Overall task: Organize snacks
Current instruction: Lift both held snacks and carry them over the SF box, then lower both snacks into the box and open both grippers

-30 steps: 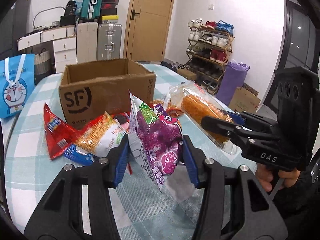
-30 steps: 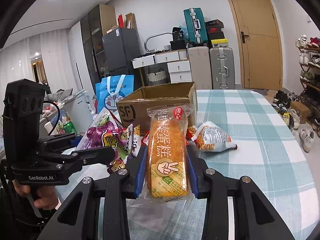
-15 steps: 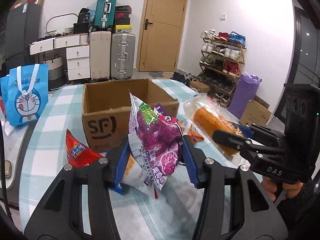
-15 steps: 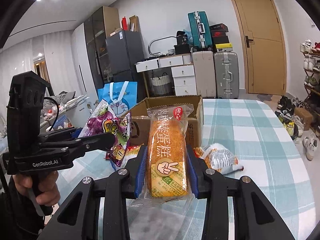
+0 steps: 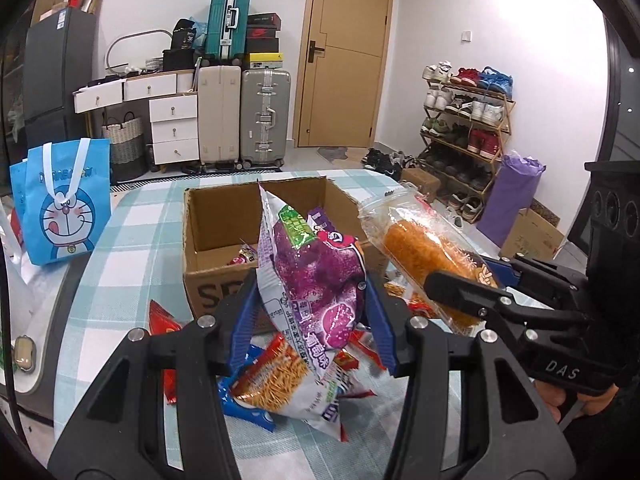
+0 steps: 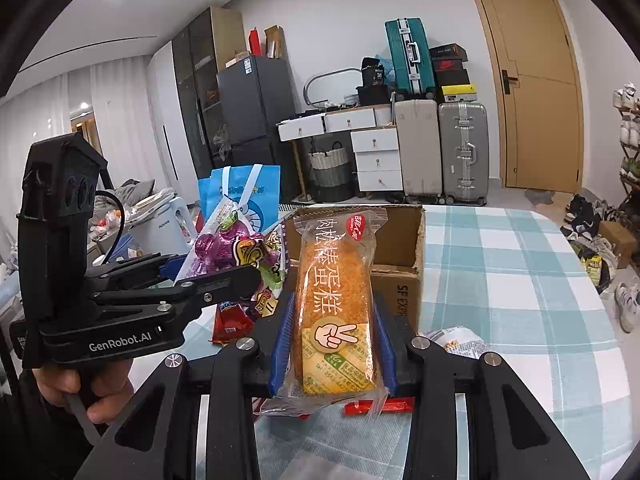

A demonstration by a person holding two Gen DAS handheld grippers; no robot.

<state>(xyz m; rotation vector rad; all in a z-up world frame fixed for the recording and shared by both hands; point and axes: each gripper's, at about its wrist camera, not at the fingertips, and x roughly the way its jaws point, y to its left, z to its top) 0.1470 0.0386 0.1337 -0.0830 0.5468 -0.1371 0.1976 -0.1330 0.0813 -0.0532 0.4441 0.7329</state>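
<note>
The left gripper (image 5: 312, 316) pinches a purple snack bag (image 5: 316, 280) and the right gripper (image 6: 330, 344) clamps a wrapped meat-floss cake (image 6: 334, 304), both raised before the cardboard box (image 5: 224, 232). Risk: the slick wrappers slipping, or the packets colliding over the box opening.

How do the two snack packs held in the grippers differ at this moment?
The purple snack bag is opaque, crinkled and printed; the meat-floss cake pack is a clear wrapper showing an orange loaf. The purple snack bag is broad and irregular; the cake pack is long and narrow. The left gripper clamps the bag, the right gripper the cake. Both are lifted off the table near the cardboard box.
</note>
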